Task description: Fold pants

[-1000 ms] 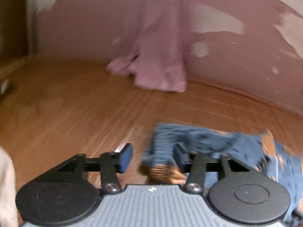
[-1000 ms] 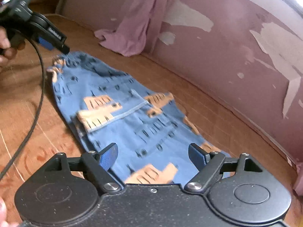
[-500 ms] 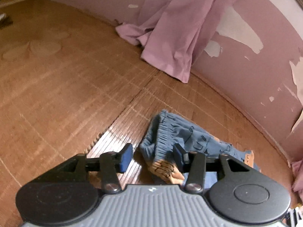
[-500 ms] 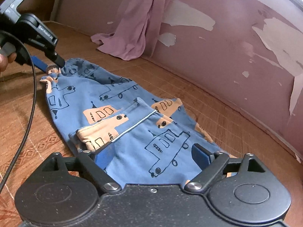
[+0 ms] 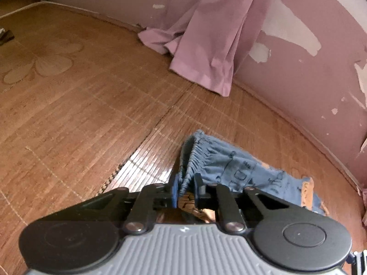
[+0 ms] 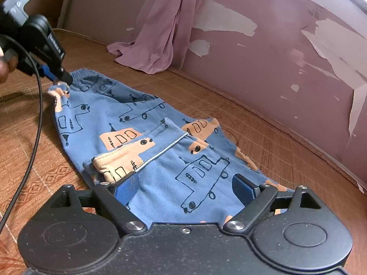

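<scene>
Presently: blue pants point(image 6: 146, 137) with orange and outlined truck prints lying flat on woven bamboo mat point(image 5: 80, 114), lengthwise along the mat's far edge, near the wall point(image 6: 286, 68) but not touching it. Gathered waistband end toward far-left part of mat; other end directly under right tool.

Left tool point(image 5: 185, 190): fingers pressed nearly together, pinching the bunched elastic waistband point(image 5: 197, 153); fabric rising slightly between the blue pads. Seen from right wrist view as well point(image 6: 58, 75), tip at the waistband corner, black cable point(image 6: 34, 123) trailing down across mat at left. Part of a hand point(image 6: 4, 68) at left frame edge behind that tool.

Right tool point(image 6: 188, 185): fingers spread wide, one pad either side of the near end of the pants, low over the cloth; contact with fabric not determinable. Nothing pinched.

Folded-over flap with pale seam line point(image 6: 160, 153) visible mid-garment.

Pink curtain point(image 5: 206, 45) hanging against wall, hem pooled on mat's far edge, well apart from pants. Wall paint peeling in pale patches.
</scene>
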`<action>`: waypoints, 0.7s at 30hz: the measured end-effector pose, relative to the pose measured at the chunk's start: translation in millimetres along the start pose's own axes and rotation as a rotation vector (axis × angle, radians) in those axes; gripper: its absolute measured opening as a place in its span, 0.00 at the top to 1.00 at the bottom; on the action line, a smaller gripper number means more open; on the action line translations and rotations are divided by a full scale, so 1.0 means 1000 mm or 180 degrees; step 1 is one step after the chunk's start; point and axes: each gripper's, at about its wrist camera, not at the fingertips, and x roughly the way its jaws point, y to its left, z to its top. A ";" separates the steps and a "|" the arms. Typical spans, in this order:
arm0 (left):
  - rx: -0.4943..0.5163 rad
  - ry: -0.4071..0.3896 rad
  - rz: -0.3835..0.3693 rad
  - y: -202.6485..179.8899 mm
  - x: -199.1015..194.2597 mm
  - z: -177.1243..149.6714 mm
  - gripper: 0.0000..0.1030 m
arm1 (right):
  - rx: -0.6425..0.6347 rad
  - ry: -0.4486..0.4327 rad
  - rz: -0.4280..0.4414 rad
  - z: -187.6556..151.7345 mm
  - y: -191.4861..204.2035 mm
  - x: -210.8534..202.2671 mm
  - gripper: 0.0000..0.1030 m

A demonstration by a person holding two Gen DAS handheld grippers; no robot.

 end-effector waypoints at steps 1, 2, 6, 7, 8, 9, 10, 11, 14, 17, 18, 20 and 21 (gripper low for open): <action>0.0014 -0.0040 -0.0018 -0.003 -0.004 0.001 0.87 | -0.0002 0.0000 -0.0011 0.000 0.000 0.000 0.12; 0.0022 -0.0060 -0.0050 -0.005 -0.008 0.002 0.87 | -0.0004 -0.0001 -0.0021 0.000 0.000 0.000 0.12; 0.0038 -0.0128 -0.0177 -0.013 -0.022 0.009 0.87 | 0.0003 0.0001 -0.0028 0.000 0.001 0.001 0.11; 0.0060 -0.0157 -0.0203 -0.017 -0.026 0.010 0.87 | 0.0002 0.0002 -0.0020 0.000 0.000 0.001 0.11; 0.0086 -0.0181 -0.0216 -0.020 -0.030 0.011 0.87 | 0.0004 0.0003 -0.0007 0.000 -0.001 0.001 0.11; 0.0134 -0.0208 -0.0209 -0.025 -0.033 0.012 0.87 | 0.0011 0.0003 0.0004 0.001 -0.002 0.000 0.11; 0.0185 -0.0227 -0.0199 -0.030 -0.035 0.013 0.87 | 0.0024 0.0007 0.0015 0.000 -0.003 0.000 0.11; 0.0224 -0.0243 -0.0195 -0.034 -0.037 0.014 0.87 | 0.0034 0.0014 0.0031 0.000 -0.005 0.000 0.11; 0.0326 -0.0289 -0.0199 -0.046 -0.043 0.015 0.87 | 0.0022 -0.0008 0.0055 0.001 -0.007 -0.002 0.11; 0.0398 -0.0311 -0.0341 -0.062 -0.052 0.016 0.88 | 0.0040 -0.0045 0.0049 0.003 -0.009 -0.004 0.11; 0.0458 -0.0343 -0.0395 -0.070 -0.056 0.017 0.88 | 0.0049 -0.0068 0.0046 0.004 -0.010 -0.006 0.11; 0.0551 -0.0383 -0.0507 -0.085 -0.064 0.018 0.88 | 0.0062 -0.0120 0.0044 0.005 -0.015 -0.012 0.11; 0.0585 -0.0391 -0.0576 -0.094 -0.067 0.018 0.88 | 0.0063 -0.0145 0.0050 0.005 -0.018 -0.016 0.11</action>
